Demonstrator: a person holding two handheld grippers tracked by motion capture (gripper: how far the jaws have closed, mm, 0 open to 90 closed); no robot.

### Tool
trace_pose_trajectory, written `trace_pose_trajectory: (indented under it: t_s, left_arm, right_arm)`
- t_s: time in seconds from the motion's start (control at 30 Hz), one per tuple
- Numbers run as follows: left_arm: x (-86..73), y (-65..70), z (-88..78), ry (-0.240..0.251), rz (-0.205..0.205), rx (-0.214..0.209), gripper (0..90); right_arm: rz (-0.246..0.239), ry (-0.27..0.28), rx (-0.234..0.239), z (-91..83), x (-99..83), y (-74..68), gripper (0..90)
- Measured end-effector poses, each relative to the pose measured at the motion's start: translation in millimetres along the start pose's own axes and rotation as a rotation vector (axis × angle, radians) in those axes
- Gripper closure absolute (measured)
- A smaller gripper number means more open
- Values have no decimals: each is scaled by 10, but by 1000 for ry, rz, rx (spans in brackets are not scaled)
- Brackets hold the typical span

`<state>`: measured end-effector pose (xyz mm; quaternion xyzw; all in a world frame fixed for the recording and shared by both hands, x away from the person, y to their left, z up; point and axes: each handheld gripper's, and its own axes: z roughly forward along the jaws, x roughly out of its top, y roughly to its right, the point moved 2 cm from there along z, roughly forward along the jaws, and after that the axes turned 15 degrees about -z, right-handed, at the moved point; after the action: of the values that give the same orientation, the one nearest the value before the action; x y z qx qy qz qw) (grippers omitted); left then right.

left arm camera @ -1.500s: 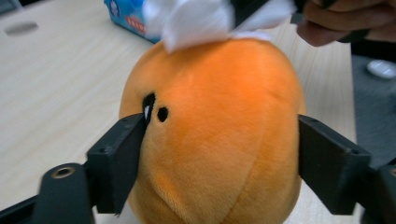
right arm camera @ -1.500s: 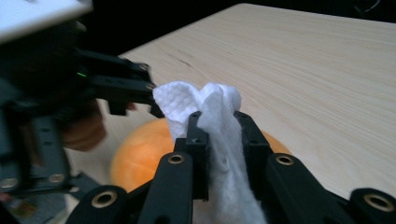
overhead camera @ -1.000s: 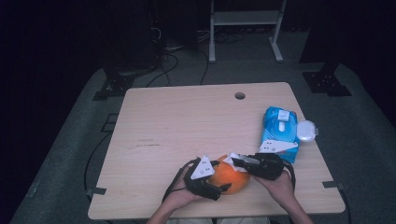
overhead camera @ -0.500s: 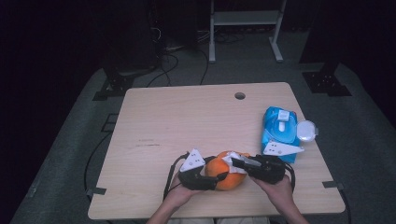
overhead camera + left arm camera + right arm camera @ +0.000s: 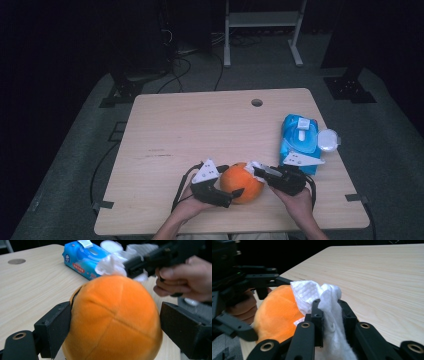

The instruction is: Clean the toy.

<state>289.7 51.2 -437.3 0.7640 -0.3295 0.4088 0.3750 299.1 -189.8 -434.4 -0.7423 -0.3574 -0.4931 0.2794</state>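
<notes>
An orange plush ball rests on the table near its front edge. My left gripper comes in from the left with one jaw on each side of it. In the left gripper view both pads lie against the ball. These jaws have just been opening wider with the ball still between them. My right gripper is shut on a crumpled white wipe. It holds the wipe against the ball's top right.
A blue pack of wet wipes with its flap open lies at the table's right edge, and a round white lid sits beside it. The wooden table has a cable hole at the back. Dark floor and stands lie beyond.
My left gripper has shifted slightly left and back around the ball. The ball has barely moved. The right gripper stays at the ball's top with the wipe.
</notes>
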Motion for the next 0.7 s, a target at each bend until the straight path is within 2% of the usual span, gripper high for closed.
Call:
trace_pose_trajectory:
  t_s: [0.07,0.17,0.27,0.33,0.4,0.43,0.53,0.6,0.63,0.7]
  left_arm:
    - [-12,-3,1,-12,34,7,131]
    - [15,10,-53,-2,41,31,278]
    - [97,51,-109,3,45,30,316]
    - [140,89,-121,-16,54,25,321]
    - [121,99,-93,-29,62,38,319]
    - [94,88,-78,-31,60,37,304]
    - [93,42,-74,-8,28,8,203]
    - [113,21,-92,-18,10,-16,172]
    - [110,2,-97,-14,4,-18,154]
    - [79,-46,-81,-33,-19,-22,133]
  right_arm:
    - [9,-2,-5,-5,-8,20,765]
    - [8,4,-7,-12,25,-20,771]
    - [-18,52,1,-62,135,-95,771]
    - [-21,97,46,-91,237,-196,771]
    - [-64,78,46,-51,262,-282,771]
    - [-80,55,30,-3,230,-299,771]
    - [-60,35,17,52,124,-210,772]
    - [-64,26,0,42,130,-179,771]
    - [-78,14,-10,44,143,-170,772]
    - [-70,15,-12,49,144,-148,771]
